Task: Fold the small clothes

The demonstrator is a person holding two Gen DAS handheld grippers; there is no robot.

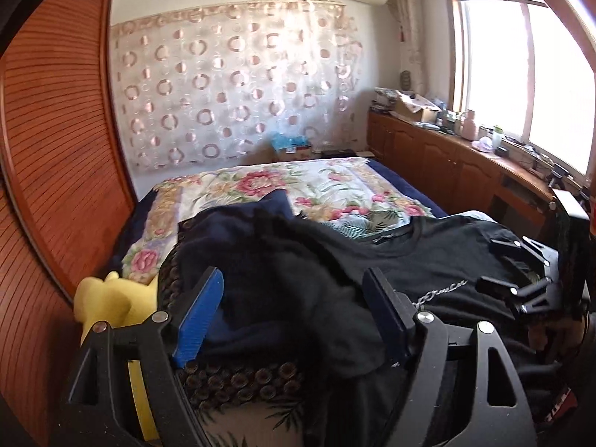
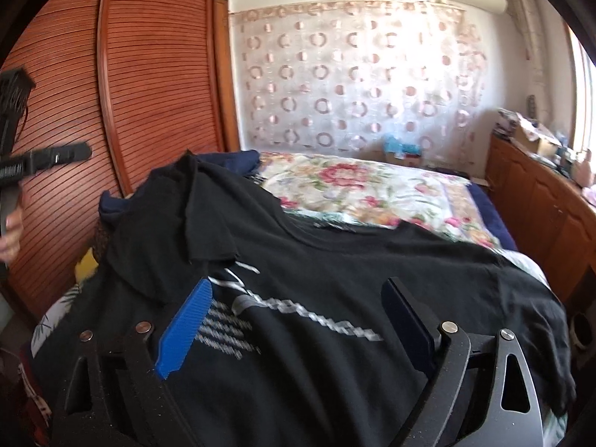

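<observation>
- left wrist view: your left gripper (image 1: 294,309) has its jaws spread, nothing clamped; a crumpled dark garment (image 1: 298,272) bunches in the gap between the blue pads (image 1: 197,320), no squeeze visible.
- black t-shirt (image 1: 447,260) with pale lettering lies at 3 o'clock of that bunch, spread on the bed.
- navy garment (image 1: 223,231) sits at 11 o'clock from the jaws, under the dark bunch.
- yellow plush (image 1: 100,298) at 9 o'clock, by the bed edge; floral quilt (image 1: 298,186) at 12 o'clock.
- your right gripper (image 1: 521,279) shows at 3 o'clock over the t-shirt, fingers apart.
- right wrist view: right gripper (image 2: 298,316) released, jaws wide, hovering over the t-shirt's (image 2: 335,279) lettering; can't tell if the pads touch cloth.
- one sleeve is folded in at 10 o'clock.
- left gripper (image 2: 44,160) sits at 9 o'clock near the wooden wardrobe (image 2: 149,74), hand (image 2: 9,231) below it.
</observation>
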